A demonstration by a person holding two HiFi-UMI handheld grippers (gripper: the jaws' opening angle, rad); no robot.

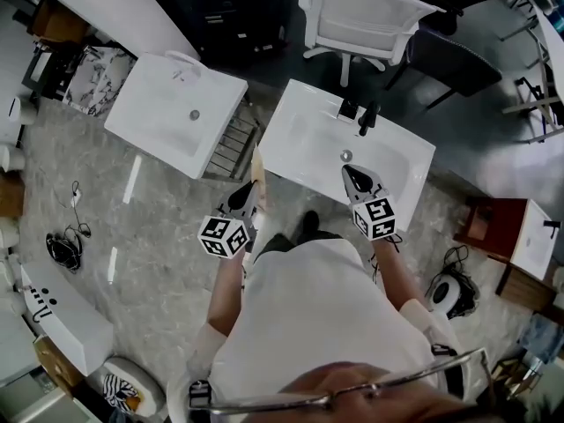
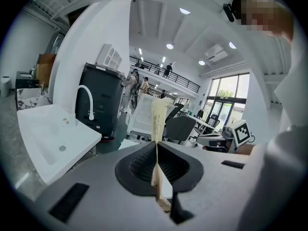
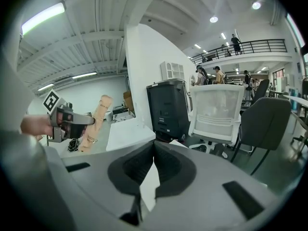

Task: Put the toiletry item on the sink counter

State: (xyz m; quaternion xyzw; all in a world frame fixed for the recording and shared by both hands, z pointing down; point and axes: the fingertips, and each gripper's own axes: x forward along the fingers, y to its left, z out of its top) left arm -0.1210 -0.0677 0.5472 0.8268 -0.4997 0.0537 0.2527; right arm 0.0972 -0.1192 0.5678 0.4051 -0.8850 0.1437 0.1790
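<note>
The toiletry item is a slim cream tube (image 1: pixel 258 170), and my left gripper (image 1: pixel 249 190) is shut on its lower part. It stands upright just off the left front corner of the white sink counter (image 1: pixel 300 117). In the left gripper view the tube (image 2: pixel 158 119) rises out from between the closed pads of the left gripper (image 2: pixel 156 146). My right gripper (image 1: pixel 352 173) hovers over the front of the basin near the drain (image 1: pixel 346 155). Its jaws (image 3: pixel 154 146) meet at the tips with nothing between them. The right gripper view also shows the tube (image 3: pixel 96 121) off to the left.
A black faucet (image 1: pixel 366 117) stands at the back of the sink counter. A second white sink (image 1: pixel 176 104) with a white faucet (image 2: pixel 85 100) sits to the left. A white chair (image 1: pixel 366 16) and a dark chair (image 1: pixel 454 60) stand behind. Cables (image 1: pixel 66 245) lie on the floor.
</note>
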